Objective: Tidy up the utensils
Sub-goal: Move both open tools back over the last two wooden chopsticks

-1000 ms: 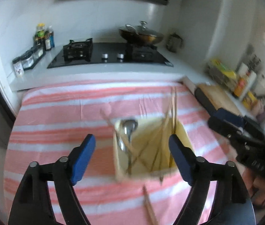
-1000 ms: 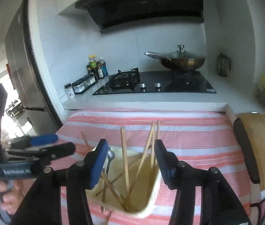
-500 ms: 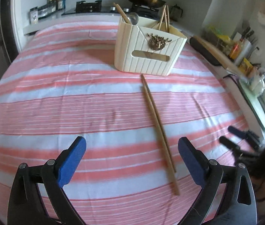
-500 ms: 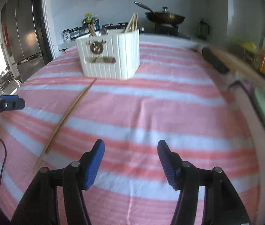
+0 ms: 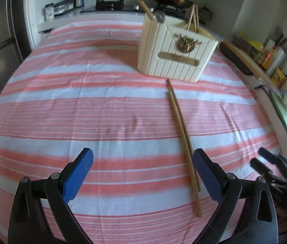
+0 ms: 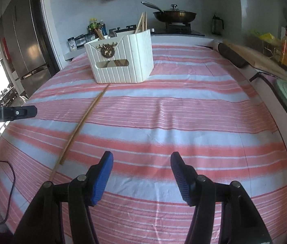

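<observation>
A cream ribbed utensil box [image 5: 175,52] stands on the striped cloth, with chopsticks and a metal spoon [image 5: 159,17] sticking out of it. It also shows in the right wrist view [image 6: 121,59]. A pair of wooden chopsticks [image 5: 184,140] lies on the cloth in front of the box, also seen in the right wrist view [image 6: 80,126]. My left gripper [image 5: 143,172] is open and empty, low over the near cloth, its right finger beside the chopsticks. My right gripper [image 6: 141,174] is open and empty, to the right of the chopsticks.
The pink and white striped cloth [image 5: 82,105] covers the table. Behind it are a stove with a lidded wok [image 6: 173,16], spice jars [image 5: 62,10] and a fridge [image 6: 27,46]. A wooden board [image 6: 261,61] and bottles stand at the right edge.
Both grippers have pulled back from above the box to the near side of the table, and in the last half second moved slightly closer to the cloth. The chopsticks on the cloth have not moved.
</observation>
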The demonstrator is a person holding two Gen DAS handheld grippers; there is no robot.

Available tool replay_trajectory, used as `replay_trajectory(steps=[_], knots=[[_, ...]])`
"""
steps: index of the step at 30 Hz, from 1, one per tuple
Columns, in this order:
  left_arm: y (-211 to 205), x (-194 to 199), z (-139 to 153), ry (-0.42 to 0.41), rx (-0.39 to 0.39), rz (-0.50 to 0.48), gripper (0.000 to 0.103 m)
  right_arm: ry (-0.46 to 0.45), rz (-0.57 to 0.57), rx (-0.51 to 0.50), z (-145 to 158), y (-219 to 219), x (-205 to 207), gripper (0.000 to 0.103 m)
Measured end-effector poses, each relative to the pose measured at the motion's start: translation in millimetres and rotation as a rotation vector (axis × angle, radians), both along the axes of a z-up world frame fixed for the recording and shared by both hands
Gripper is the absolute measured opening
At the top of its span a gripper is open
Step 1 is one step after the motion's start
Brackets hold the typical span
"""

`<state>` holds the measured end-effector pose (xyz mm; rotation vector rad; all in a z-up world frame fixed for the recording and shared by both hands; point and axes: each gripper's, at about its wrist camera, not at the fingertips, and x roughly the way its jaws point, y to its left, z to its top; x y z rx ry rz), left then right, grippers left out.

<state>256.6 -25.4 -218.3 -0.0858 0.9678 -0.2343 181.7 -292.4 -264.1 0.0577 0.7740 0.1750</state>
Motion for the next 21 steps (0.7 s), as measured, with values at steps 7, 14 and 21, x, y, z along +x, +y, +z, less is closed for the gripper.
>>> replay_trajectory(steps=[7,14,21], knots=[[-31.2,13.6,-14.6,-0.005,0.037,-0.067,0.099,0.015,-0.023,0.038,-4.1,-6.4,3.4,0.06],[-55.8,31.3,-32.1,-0.002,0.136,-0.054,0.099,0.007,-0.015,0.032,0.4,-4.2,1.7,0.06],[-52.1,36.5,-42.1,0.004,0.179,-0.003,0.1,-0.001,-0.028,0.027,4.6,-10.3,-0.7,0.06]])
